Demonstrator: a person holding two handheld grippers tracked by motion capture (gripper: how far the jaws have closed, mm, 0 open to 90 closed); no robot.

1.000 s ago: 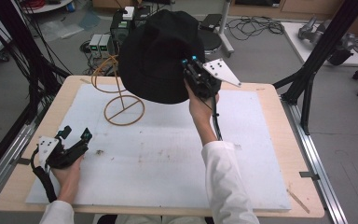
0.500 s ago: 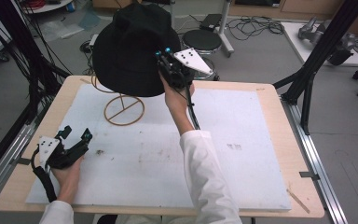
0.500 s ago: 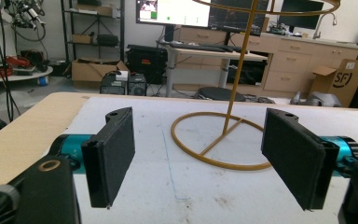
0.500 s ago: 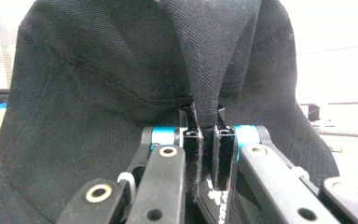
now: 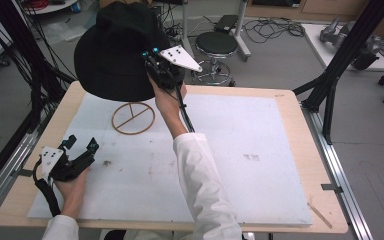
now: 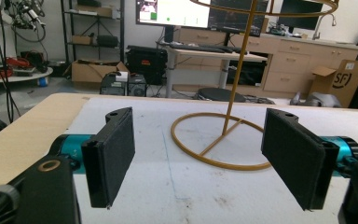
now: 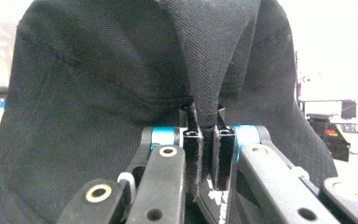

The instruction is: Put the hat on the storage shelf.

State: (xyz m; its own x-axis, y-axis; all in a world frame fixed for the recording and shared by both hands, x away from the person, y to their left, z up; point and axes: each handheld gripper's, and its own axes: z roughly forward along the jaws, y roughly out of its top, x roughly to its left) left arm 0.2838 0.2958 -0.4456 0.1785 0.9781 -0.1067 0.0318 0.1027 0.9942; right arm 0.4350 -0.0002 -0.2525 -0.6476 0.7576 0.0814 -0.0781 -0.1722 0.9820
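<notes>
A black bucket hat hangs high above the table's far left, over a gold wire hat stand. My right gripper is shut on the hat's brim; in the right gripper view the black hat has a fold of its fabric pinched between the jaws of that right gripper. My left gripper rests open on the near left of the table. In the left gripper view my left gripper faces the hat stand with its pads wide apart and nothing between them.
A white mat covers the wooden table. Black frame posts stand at the table's far corners. A stool and cables lie on the floor behind. The stand's upright rod and top ring rise in front of the left gripper.
My right gripper has carried the hat leftward and higher, from right of the stand to above it. The left gripper has stayed still and open.
</notes>
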